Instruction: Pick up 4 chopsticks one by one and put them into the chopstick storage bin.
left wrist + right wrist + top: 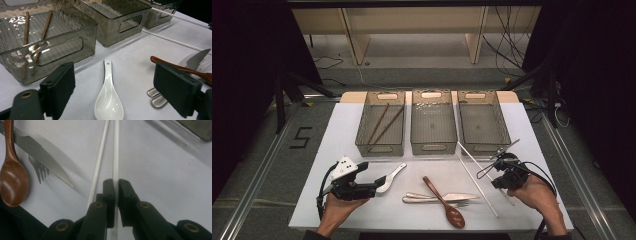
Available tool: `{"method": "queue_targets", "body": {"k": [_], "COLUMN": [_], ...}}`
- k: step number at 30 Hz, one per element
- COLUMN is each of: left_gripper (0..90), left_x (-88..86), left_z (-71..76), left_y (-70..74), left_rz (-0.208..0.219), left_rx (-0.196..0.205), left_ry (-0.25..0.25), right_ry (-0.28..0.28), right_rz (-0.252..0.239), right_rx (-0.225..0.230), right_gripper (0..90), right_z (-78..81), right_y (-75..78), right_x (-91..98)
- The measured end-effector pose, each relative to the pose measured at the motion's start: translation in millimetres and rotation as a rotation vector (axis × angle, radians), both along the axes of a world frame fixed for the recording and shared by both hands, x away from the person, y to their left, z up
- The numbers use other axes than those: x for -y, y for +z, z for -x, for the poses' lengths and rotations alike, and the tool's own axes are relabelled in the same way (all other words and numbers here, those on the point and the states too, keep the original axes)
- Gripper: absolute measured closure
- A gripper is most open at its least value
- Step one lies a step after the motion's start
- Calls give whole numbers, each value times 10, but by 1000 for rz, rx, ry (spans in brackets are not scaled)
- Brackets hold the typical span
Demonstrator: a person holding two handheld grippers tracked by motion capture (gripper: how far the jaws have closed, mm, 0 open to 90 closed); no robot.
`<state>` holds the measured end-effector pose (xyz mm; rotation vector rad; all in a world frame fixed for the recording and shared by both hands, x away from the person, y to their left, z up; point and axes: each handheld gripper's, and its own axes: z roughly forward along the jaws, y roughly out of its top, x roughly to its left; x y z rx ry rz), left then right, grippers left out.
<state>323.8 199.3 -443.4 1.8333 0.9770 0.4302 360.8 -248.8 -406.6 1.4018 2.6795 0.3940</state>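
Note:
My right gripper [501, 168] [116, 182] is shut on a thin white chopstick [116, 152], which runs forward from between its jaws, held near one end. A second white chopstick [98, 167] [479, 192] lies on the white table just left of it. My left gripper [374, 186] [117, 90] rests low at the front left, open, with a white ceramic spoon [108, 100] [390, 177] lying on the table between its jaws. Neither jaw touches the spoon.
Three clear grey bins [381, 148] [433, 147] [484, 147] stand in a row at the back; the left one holds two brown chopsticks [384, 124] [42, 32]. A wooden spoon [443, 197] [11, 177] lies across a knife [40, 155] and a fork [40, 171] at the front middle.

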Motion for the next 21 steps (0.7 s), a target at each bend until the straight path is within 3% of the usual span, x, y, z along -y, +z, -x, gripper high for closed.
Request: {"method": "queue_targets", "body": {"k": [7,14,21], "left_gripper": [171,171,171], "left_x": [-6,-7,-8], "left_z": [1,1,6], "left_y": [5,7,10], "left_rz": [4,0,3], "left_rx": [4,5,11], "left_ry": [2,0,5], "right_ry": [4,12,49], "right_rz": [14,2,-57], "right_rx": [-11,19,65], "right_gripper": [851,851,851], "right_z": [-11,19,57], "right_y": [-28,54,181], "right_x": [49,67,14]}}
